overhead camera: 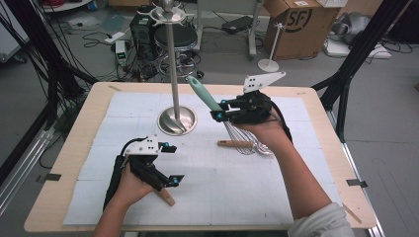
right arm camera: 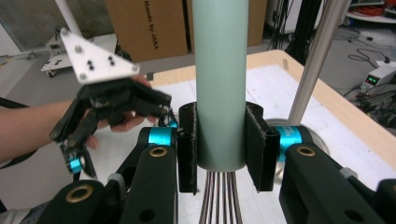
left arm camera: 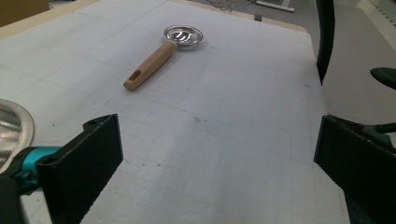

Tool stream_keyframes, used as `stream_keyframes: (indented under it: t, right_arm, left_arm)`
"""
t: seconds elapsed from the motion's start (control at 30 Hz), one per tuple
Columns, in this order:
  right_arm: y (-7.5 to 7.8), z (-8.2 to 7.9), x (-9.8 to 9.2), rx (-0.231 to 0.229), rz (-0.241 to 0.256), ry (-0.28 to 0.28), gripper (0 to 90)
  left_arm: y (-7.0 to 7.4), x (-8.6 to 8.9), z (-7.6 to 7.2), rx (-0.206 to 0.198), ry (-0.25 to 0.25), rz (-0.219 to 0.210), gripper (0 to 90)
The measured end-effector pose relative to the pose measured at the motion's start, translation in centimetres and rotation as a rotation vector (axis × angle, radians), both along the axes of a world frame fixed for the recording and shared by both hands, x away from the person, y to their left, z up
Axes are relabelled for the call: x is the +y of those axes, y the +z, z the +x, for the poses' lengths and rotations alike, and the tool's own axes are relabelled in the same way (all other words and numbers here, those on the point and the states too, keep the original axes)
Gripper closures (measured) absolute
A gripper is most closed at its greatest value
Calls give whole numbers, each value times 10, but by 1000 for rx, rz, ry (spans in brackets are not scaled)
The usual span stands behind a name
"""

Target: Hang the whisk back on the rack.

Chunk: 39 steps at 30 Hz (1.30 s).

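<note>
1. The right gripper [overhead camera: 221, 109] has its jaws closed tight on the pale green handle of a whisk [overhead camera: 207, 97]. In the right gripper view the two black pads press flat against either side of that handle [right arm camera: 219, 84], and the steel wires [right arm camera: 219, 200] hang out below them.
2. The whisk is lifted and tilted: its handle rises up and away toward the metal stand [overhead camera: 174, 74], while its wire head [overhead camera: 247, 140] points down toward the mat, beside the person's right hand.
3. The left gripper [overhead camera: 172, 164] is spread wide with nothing between its jaws. In the left gripper view the two pads stand far apart over the bare white mat [left arm camera: 224, 140].
4. A wooden-handled strainer [left arm camera: 161, 56] lies flat on the mat ahead of the left gripper, well apart from it.
5. A second wooden handle [overhead camera: 167, 197] lies just beside the left hand; what it belongs to cannot be told.
6. Count: two grippers, one whisk, one strainer, one stand with a round base [overhead camera: 177, 121].
</note>
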State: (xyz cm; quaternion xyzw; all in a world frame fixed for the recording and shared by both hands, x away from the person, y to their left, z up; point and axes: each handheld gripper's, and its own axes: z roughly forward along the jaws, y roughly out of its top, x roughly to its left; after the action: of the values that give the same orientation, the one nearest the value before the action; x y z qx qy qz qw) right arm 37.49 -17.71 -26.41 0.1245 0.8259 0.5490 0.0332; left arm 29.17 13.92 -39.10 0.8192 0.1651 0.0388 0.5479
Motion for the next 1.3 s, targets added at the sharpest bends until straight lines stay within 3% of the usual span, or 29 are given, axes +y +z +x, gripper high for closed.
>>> stream_keyframes:
  t: [0.47,0.7,1.07,1.3]
  right_arm:
    - [26,27,8,-24,37,-1,690]
    - [39,40,13,-34,29,0,690]
    - [68,62,18,-58,20,-43,690]
    - [78,71,24,-64,15,-61,690]
  left_arm:
    - [1,-1,0,-1,-7,-4,17]
    - [1,-1,0,-1,-8,-5,17]
    - [0,-1,1,-1,-13,0,17]
    - [1,-1,1,-1,-11,-3,17]
